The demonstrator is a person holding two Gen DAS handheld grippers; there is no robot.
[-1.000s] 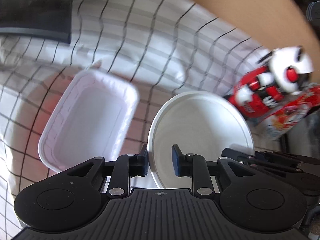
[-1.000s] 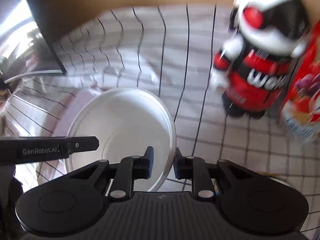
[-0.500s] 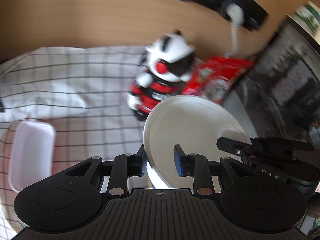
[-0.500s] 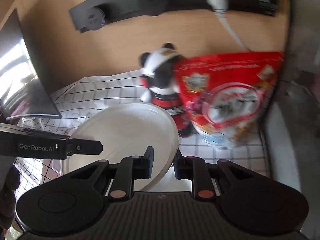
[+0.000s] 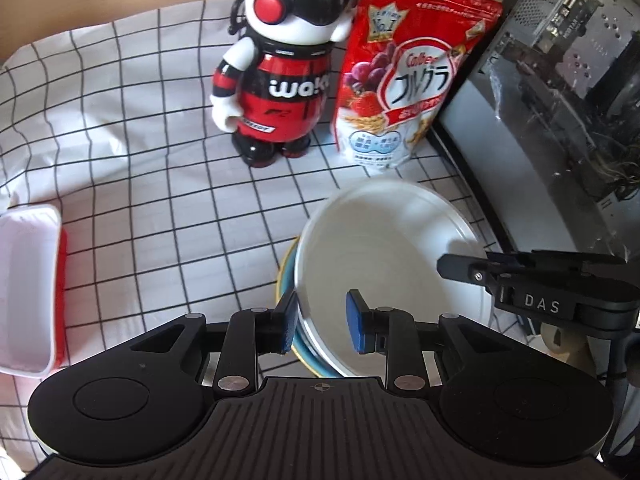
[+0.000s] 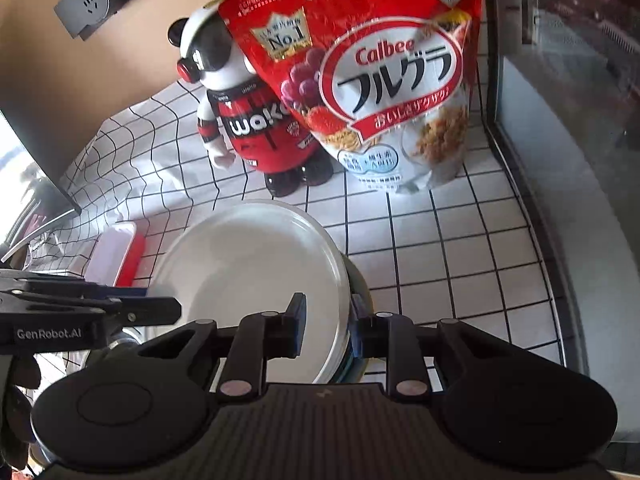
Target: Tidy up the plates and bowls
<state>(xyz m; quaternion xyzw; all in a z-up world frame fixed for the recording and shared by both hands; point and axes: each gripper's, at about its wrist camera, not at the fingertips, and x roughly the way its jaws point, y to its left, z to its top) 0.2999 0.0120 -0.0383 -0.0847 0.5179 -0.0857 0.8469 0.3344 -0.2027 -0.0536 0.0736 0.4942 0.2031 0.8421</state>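
Note:
A round white plate [image 5: 384,248] is gripped by both grippers at opposite rims. My left gripper [image 5: 322,326] is shut on its near-left rim. My right gripper [image 6: 326,328] is shut on its right rim in the right wrist view, where the plate [image 6: 252,268] fills the centre. The plate sits low over a stack of dishes with a blue-and-yellow rim [image 5: 286,276], also seen as a dark edge [image 6: 358,292] under the plate. Whether the plate rests on the stack I cannot tell.
A red, white and black robot figure [image 5: 280,68] and a red cereal bag [image 5: 404,76] stand behind the plate on the checked cloth [image 5: 120,128]. A white tray on a red base [image 5: 28,288] lies at left. A dark computer case [image 5: 560,92] walls the right side.
Both grippers carried the plate from beside the white tray rightward, then lowered it over the stack in front of the figure and cereal bag.

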